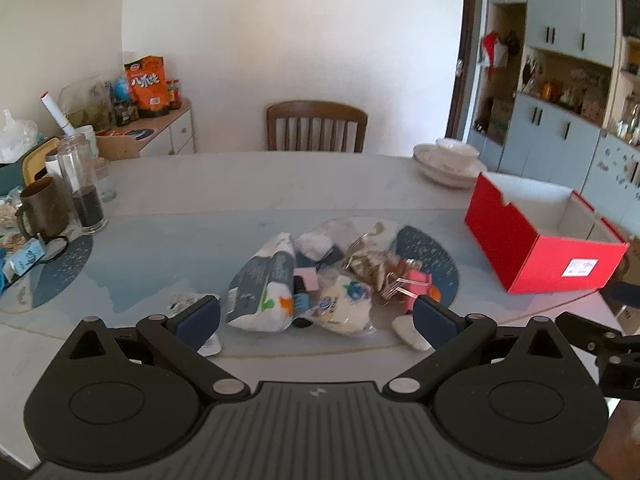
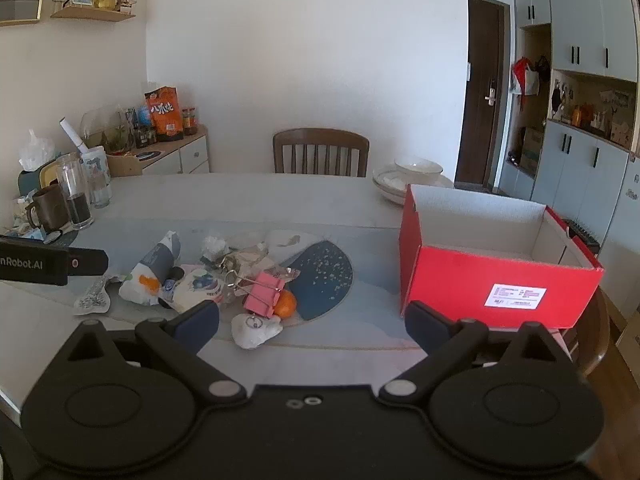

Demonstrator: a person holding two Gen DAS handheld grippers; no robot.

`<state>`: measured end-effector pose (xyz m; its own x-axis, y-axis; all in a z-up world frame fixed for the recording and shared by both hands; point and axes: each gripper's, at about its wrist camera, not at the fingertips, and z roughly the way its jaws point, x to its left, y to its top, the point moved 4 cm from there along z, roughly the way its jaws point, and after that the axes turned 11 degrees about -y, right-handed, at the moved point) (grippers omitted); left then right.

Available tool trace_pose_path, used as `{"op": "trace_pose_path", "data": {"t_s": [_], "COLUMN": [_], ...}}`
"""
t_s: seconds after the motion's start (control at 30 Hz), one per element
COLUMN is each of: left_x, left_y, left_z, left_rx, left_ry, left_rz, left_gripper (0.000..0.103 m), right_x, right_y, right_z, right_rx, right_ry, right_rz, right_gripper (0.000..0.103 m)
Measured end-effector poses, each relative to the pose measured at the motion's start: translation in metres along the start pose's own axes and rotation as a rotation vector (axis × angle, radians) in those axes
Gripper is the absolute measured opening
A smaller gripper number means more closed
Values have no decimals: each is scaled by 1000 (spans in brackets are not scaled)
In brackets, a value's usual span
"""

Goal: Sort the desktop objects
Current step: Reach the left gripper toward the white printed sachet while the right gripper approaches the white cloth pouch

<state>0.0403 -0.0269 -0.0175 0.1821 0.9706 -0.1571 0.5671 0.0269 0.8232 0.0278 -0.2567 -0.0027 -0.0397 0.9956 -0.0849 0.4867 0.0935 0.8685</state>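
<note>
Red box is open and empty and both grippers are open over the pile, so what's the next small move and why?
Probably ease the right gripper forward and down onto the pink binder clip. Its jaws stand wide with nothing between them, the clip sits atop the near edge of the pile, right ahead, and the red box waits on that side. The left gripper can hold off.

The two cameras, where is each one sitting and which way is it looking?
Left wrist view: sits on the left gripper, looks forward and down at the pile of small things; its open fingers show.
Right wrist view: sits on the right gripper, looks at the red box; its open fingers show.
Both share the pile, red box, wooden chair and table.
</note>
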Motion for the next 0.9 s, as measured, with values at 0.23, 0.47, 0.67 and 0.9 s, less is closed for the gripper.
{"op": "trace_pose_path", "data": {"t_s": [0.23,0.47,0.67,0.9], "left_x": [0,10,34,86], "left_y": [-3,-4,-8,-11], "left_z": [0,3,16,49], "left_rx": [-24,-29,-13,48], "left_ry": [-9,33,80,140], "left_rz": [11,27,62,48], "left_gripper": [103,103,103,102], "right_x": [3,15,30,51], "right_y": [-1,-4,-9,-15], "right_z": [0,7,25,55], "right_rx": [-24,-29,-3,53], "right_ry": [8,27,13,-21], "right_rz": [-12,-33,-52,-65], "right_gripper": [99,99,96,92]}}
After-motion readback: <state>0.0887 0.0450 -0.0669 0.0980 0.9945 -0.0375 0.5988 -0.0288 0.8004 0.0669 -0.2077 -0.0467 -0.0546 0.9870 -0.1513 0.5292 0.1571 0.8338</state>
